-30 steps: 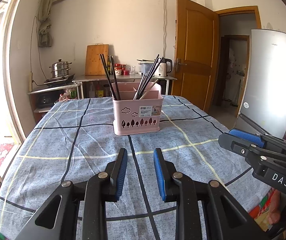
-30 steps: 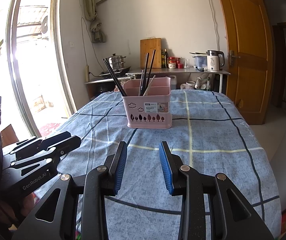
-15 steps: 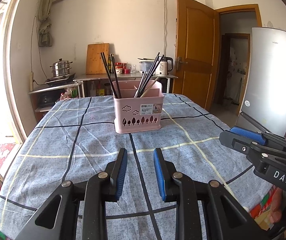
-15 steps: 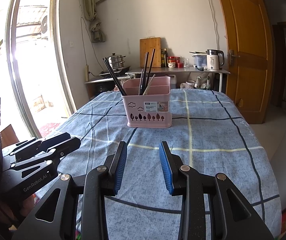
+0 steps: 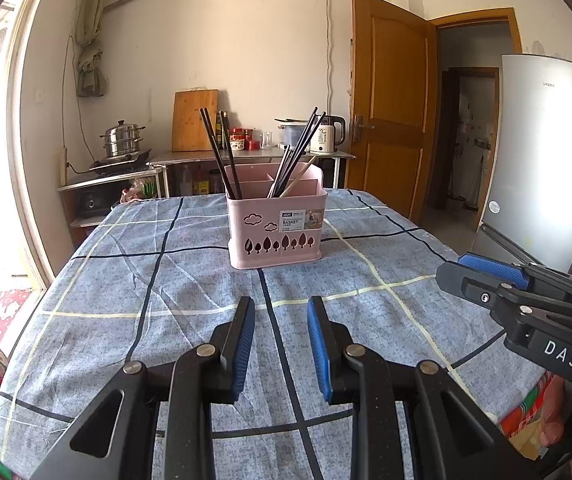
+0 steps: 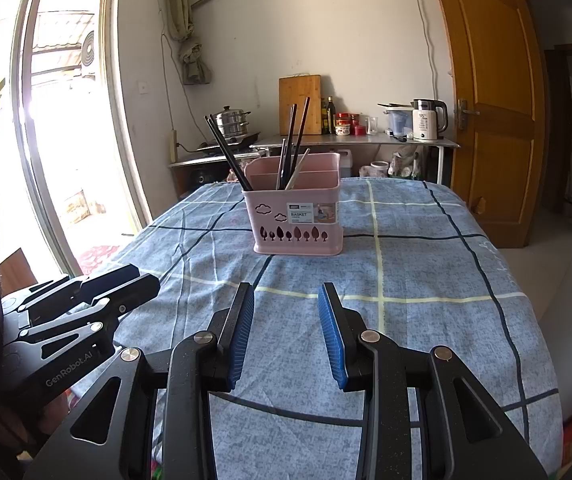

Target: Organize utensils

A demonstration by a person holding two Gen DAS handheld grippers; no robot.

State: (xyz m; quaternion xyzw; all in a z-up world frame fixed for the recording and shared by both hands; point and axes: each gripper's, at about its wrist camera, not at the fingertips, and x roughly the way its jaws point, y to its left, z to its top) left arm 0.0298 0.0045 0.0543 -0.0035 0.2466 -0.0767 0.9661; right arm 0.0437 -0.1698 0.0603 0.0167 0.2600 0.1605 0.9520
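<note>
A pink utensil basket [image 5: 274,226] stands in the middle of the table on a blue checked cloth [image 5: 165,280]. Black chopsticks [image 5: 215,152] lean in its left compartment; more chopsticks and a pale utensil [image 5: 296,152] lean in the right one. The basket also shows in the right wrist view [image 6: 297,216]. My left gripper [image 5: 279,308] is open and empty, held over the near half of the table. My right gripper [image 6: 286,300] is open and empty, beside the left one. The right gripper shows at the right edge of the left wrist view [image 5: 498,280], the left gripper at the left edge of the right wrist view [image 6: 85,300].
A grey fridge [image 5: 546,152] stands right of the table and a wooden door [image 5: 390,128] behind it. A counter with a kettle [image 5: 326,136], jars, a cutting board [image 5: 194,120] and a steamer pot [image 5: 121,140] runs along the far wall. A glass door [image 6: 45,120] is at the left.
Both grippers have drawn back and risen slightly, so the basket looks a little farther away. Jaws stay open. Nothing on the table has moved.
</note>
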